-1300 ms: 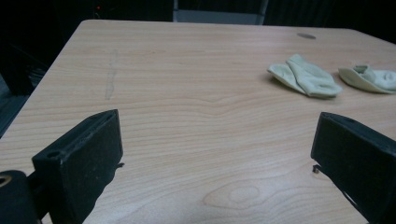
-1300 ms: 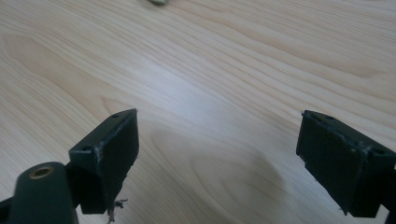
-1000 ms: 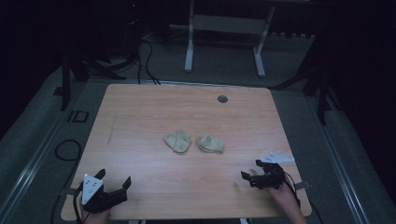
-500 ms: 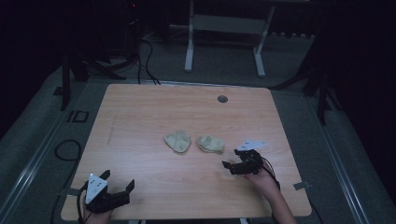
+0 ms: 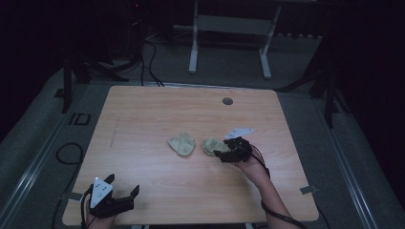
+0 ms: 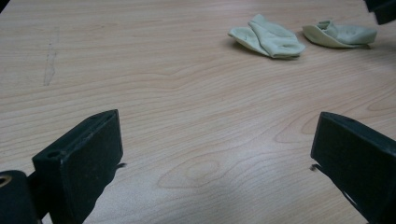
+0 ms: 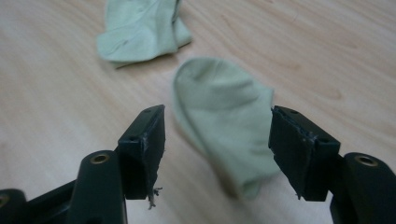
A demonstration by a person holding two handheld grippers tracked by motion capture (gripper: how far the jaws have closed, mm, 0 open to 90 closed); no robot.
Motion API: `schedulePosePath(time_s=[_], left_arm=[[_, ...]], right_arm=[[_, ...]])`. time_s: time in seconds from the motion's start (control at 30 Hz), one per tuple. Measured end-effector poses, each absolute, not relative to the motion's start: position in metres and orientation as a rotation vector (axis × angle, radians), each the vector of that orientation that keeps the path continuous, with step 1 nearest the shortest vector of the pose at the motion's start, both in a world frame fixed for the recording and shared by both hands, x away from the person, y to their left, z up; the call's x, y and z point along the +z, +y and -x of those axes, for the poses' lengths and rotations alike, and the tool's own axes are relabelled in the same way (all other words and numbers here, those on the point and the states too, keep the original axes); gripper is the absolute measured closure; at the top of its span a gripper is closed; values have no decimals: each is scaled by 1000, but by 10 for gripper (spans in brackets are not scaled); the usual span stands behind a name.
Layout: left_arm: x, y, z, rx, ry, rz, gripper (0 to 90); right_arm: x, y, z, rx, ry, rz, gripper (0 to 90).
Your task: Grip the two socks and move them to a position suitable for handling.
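Wooden table point(image 5: 143, 119), wide bare margins

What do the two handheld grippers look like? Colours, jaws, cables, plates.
Both are black. The left gripper has blocky flat jaws and a grey three-cornered plate on top. The right gripper has the same plate, brass-coloured screw holes behind its pads, and a black cable trailing along the forearm.

On the grey floor mat point(image 5: 52, 138) at the left of the worktop point(image 5: 157, 109), in the high view, there is one dark marking point(image 5: 79, 119) that looks like the letters "ID"; it is small and dim, so the reading is not sure. No other text, label, brand, number or sign can be read on any thing in the pictures.
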State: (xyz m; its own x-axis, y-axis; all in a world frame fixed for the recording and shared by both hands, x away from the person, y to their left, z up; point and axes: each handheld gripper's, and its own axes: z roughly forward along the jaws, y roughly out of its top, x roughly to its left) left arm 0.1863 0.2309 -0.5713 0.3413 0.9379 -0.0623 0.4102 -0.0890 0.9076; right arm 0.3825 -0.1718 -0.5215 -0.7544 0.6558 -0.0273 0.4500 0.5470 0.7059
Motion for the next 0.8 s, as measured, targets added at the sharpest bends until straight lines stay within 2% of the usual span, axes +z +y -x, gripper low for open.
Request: schedulePosePath(time_s=[0.2,0.47,0.6,0.63,0.8], left_arm=[[-570,232,-185,737,1217,-1657,41],[-572,233,-186,714,1219,-1669,42],[-572,233,-186,718,1214,-1676,41],[-572,233,-186,718,1215,-1679,41],[-573,233,-186,710,1217,-1681,41]], right_arm=[[-531,-153,-400,984,2519,-945,370],[-550,-137,-409,919,2540,-977,307],[-557,-132,-406,887,2521,-952,315],[-557,-133,-406,890,2516,-957,337],[-558,-135,-401,915,2480,-954,586]])
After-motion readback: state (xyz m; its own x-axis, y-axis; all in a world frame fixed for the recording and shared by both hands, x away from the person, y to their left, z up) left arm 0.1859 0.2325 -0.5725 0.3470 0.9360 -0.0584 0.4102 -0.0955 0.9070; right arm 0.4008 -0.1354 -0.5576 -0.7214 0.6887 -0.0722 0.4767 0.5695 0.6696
